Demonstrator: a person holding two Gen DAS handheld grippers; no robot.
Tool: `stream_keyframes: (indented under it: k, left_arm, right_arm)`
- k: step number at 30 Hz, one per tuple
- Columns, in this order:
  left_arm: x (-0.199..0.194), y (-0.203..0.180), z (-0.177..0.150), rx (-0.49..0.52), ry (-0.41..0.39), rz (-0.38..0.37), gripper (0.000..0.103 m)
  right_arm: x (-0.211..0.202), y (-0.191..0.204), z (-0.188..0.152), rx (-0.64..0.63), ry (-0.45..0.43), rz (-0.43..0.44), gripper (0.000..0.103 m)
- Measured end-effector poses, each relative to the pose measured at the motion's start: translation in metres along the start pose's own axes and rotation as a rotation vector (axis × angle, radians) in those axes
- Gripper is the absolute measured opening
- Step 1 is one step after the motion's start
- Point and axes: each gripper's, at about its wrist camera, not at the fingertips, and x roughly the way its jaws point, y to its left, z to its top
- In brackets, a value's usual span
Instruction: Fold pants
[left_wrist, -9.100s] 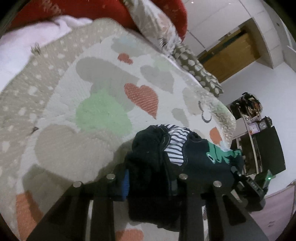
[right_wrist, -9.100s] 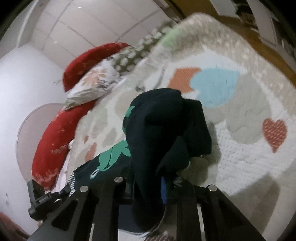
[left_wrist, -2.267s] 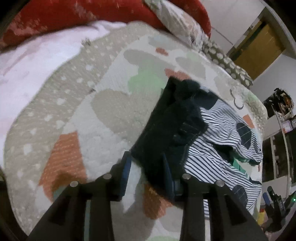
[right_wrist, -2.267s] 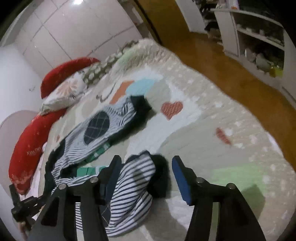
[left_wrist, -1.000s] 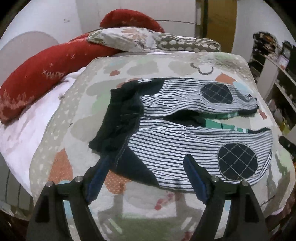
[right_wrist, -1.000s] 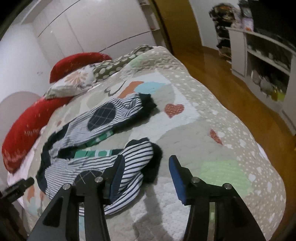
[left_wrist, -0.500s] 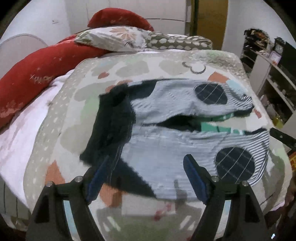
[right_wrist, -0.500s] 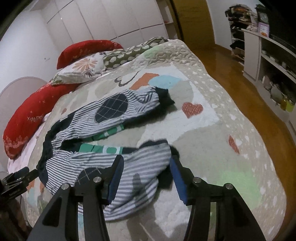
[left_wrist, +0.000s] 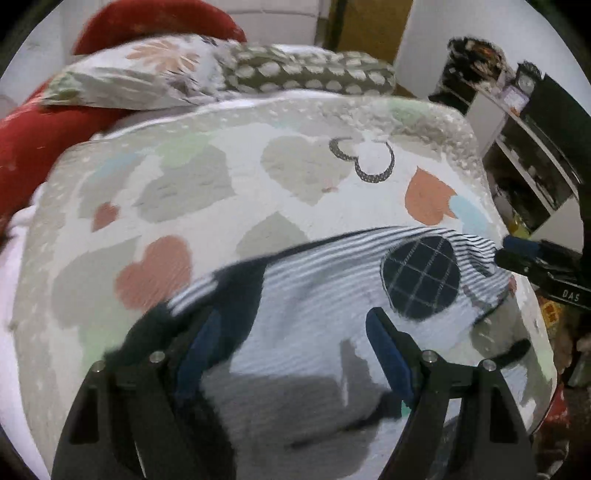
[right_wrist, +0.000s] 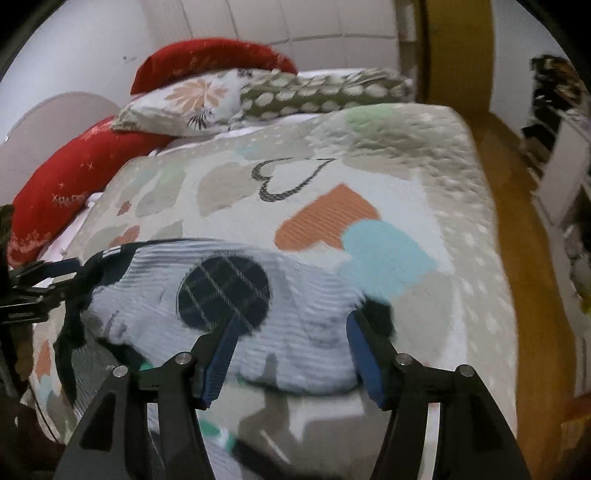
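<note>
The striped pants (left_wrist: 325, 295) lie spread flat on the heart-patterned quilt (left_wrist: 295, 166), with a dark waistband at the left and a dark checked knee patch (left_wrist: 421, 277). My left gripper (left_wrist: 291, 339) is open, low over the waist end. My right gripper (right_wrist: 291, 339) is open over the cuff end of the pants (right_wrist: 295, 314), near their checked patch (right_wrist: 225, 295). The right gripper also shows at the right edge of the left wrist view (left_wrist: 532, 258), and the left gripper at the left edge of the right wrist view (right_wrist: 37, 284).
Red bolsters (right_wrist: 74, 177), a floral pillow (right_wrist: 192, 103) and a dotted pillow (right_wrist: 314, 92) line the head of the bed. A wooden floor (right_wrist: 517, 240) and shelving (left_wrist: 535, 147) lie past the bed's right edge.
Both grippers have dropped lower and closer to the pants, which now fill the near view. Both stay open and empty. The pants lie as before.
</note>
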Motion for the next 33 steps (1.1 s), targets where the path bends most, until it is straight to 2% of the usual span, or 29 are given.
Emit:
stream_keyframes:
  k: [2, 4, 8, 11, 13, 14, 15, 16, 17, 18, 19, 26, 29, 33]
  left_arm:
    - [0.019, -0.001, 0.013, 0.023, 0.024, -0.012, 0.08]
    - [0.041, 0.0, 0.025, 0.05, 0.076, -0.061, 0.08]
    - [0.065, 0.006, 0.042, 0.084, 0.083, -0.041, 0.08]
    - [0.081, 0.006, 0.04, 0.097, 0.142, -0.105, 0.08]
    - [0.089, -0.002, 0.034, 0.151, 0.166, -0.09, 0.08]
    - [0.091, -0.008, 0.031, 0.195, 0.164, -0.053, 0.08]
    - [0.089, -0.012, 0.029, 0.209, 0.163, -0.034, 0.071]
    - [0.086, -0.015, 0.029, 0.21, 0.158, -0.035, 0.038]
    - [0.082, -0.017, 0.03, 0.208, 0.155, -0.04, 0.021]
    - [0.077, -0.019, 0.03, 0.209, 0.148, -0.025, 0.004]
    - [0.071, -0.021, 0.029, 0.214, 0.131, -0.013, 0.004]
    - [0.011, -0.027, 0.008, 0.19, 0.018, 0.012, 0.004]
    - [-0.024, -0.032, -0.013, 0.167, -0.046, 0.024, 0.004]
    - [-0.066, -0.049, -0.058, 0.18, -0.153, 0.092, 0.004]
  right_arm:
    - [0.019, 0.002, 0.015, -0.006, 0.028, 0.028, 0.065]
    - [0.039, 0.005, 0.028, -0.021, 0.057, 0.028, 0.065]
    - [0.072, 0.015, 0.043, -0.071, 0.109, 0.026, 0.065]
    - [0.091, 0.021, 0.047, -0.1, 0.144, 0.037, 0.065]
    - [0.102, 0.024, 0.047, -0.121, 0.17, 0.051, 0.065]
    - [0.105, 0.026, 0.045, -0.134, 0.172, 0.048, 0.065]
    - [0.107, 0.028, 0.044, -0.149, 0.17, 0.044, 0.065]
    - [0.108, 0.03, 0.043, -0.162, 0.168, 0.042, 0.055]
    - [0.108, 0.031, 0.041, -0.166, 0.169, 0.047, 0.025]
    - [0.108, 0.031, 0.042, -0.159, 0.176, 0.063, 0.013]
    - [0.105, 0.032, 0.042, -0.14, 0.187, 0.103, 0.008]
    - [0.055, 0.048, 0.032, -0.139, 0.106, 0.124, 0.007]
    - [0.022, 0.058, 0.021, -0.149, 0.059, 0.128, 0.007]
    - [-0.022, 0.077, -0.01, -0.168, -0.001, 0.145, 0.007]
